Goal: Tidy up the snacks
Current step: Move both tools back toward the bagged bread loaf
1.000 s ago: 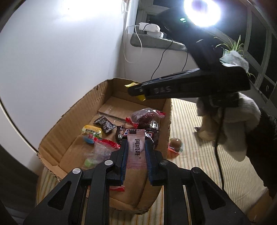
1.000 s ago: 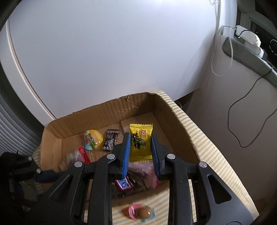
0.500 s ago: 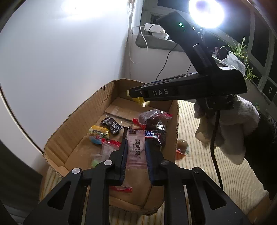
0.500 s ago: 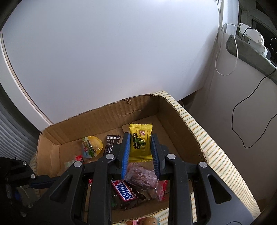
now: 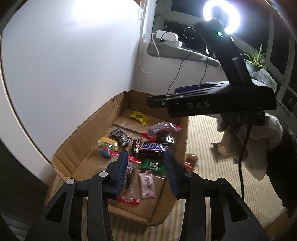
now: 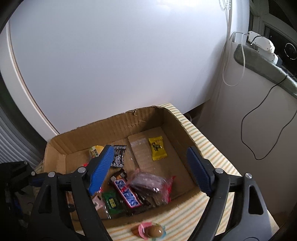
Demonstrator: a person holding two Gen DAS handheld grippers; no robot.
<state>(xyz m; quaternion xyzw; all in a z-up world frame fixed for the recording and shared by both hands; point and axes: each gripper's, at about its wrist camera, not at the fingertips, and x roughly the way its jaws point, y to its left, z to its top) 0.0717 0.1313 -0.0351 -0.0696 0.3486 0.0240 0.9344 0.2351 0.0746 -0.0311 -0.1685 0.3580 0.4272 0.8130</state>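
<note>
both tools, left tool [image 5: 146, 171] and right tool [image 6: 150, 166], had just been opening, empty, over the cardboard box [image 6: 130, 122]. the pink wafer packet [image 5: 147, 183] and yellow candy packet [image 6: 157, 148] lay dropped inside. next likely: the jelly cup [image 6: 153, 230], lower centre outside the box.

White wall [image 6: 111, 55] is filling the back. Ring light [image 5: 220, 16] is glaring above a grey window ledge [image 5: 178, 52] carrying white adapters [image 5: 169, 37], cords hanging down. Potted plant [image 5: 255, 59] is sitting by dark windows [image 5: 282, 46].

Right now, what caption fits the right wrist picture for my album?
Open right gripper above a cardboard box of snacks, yellow packet just dropped inside.
</note>
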